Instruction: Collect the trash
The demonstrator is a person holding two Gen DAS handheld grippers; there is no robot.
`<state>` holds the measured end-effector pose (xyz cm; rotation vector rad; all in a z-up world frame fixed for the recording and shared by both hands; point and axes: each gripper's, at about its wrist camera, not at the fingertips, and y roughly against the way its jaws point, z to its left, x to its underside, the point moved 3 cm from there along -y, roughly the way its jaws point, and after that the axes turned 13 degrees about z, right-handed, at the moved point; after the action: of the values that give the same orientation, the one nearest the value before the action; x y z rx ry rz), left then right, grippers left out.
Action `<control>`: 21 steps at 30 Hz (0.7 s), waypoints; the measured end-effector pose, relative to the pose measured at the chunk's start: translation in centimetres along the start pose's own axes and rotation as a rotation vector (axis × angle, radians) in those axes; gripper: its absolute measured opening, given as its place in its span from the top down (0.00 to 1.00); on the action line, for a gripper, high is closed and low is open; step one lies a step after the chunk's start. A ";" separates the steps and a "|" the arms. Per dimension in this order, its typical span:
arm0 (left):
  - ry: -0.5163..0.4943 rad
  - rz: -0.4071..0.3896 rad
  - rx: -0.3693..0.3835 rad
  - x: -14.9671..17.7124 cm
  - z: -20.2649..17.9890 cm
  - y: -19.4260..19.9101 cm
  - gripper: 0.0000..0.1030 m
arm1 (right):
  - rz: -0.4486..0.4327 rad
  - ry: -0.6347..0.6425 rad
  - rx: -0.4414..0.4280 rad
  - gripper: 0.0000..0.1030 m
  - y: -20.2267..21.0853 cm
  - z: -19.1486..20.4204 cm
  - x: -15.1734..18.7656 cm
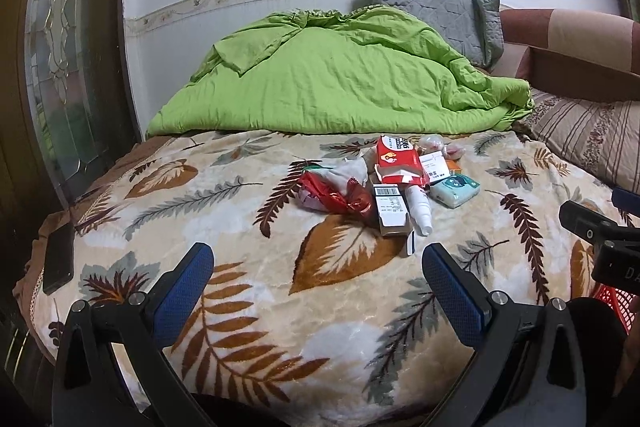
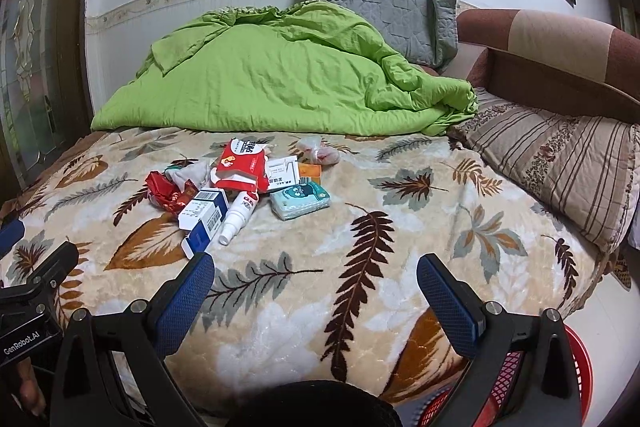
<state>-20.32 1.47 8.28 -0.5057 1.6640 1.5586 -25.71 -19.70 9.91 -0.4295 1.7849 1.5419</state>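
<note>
left view: our left gripper (image 1: 318, 267) hovers over the bed (image 1: 240, 307), fingers wide and empty; the trash (image 1: 384, 183) lies piled ahead, none collected. right view: our right gripper (image 2: 316, 275) is wide too, the basket (image 2: 576, 367) below, nothing visibly inside.

Left claw (image 1: 318, 261), right claw (image 2: 316, 271): agape, empty

Green quilt (image 1: 332, 75), leaf-print beige/brown blanket (image 1: 248, 187), red tissue pack (image 1: 398, 157), grey pillow (image 1: 436, 15).
</note>
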 end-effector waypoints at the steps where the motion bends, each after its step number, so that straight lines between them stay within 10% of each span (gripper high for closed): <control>1: 0.000 0.000 0.001 0.0 0.0 0.0 0.00 | -0.001 -0.001 0.000 0.00 0.0 0.0 0.0; 21: 0.000 0.001 0.001 -0.1 0.0 0.0 0.00 | 0.003 0.001 -0.001 0.00 -0.1 -0.1 0.1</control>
<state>-20.29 1.46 8.34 -0.5044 1.6653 1.5583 -25.75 -19.80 9.81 -0.4289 1.7862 1.5453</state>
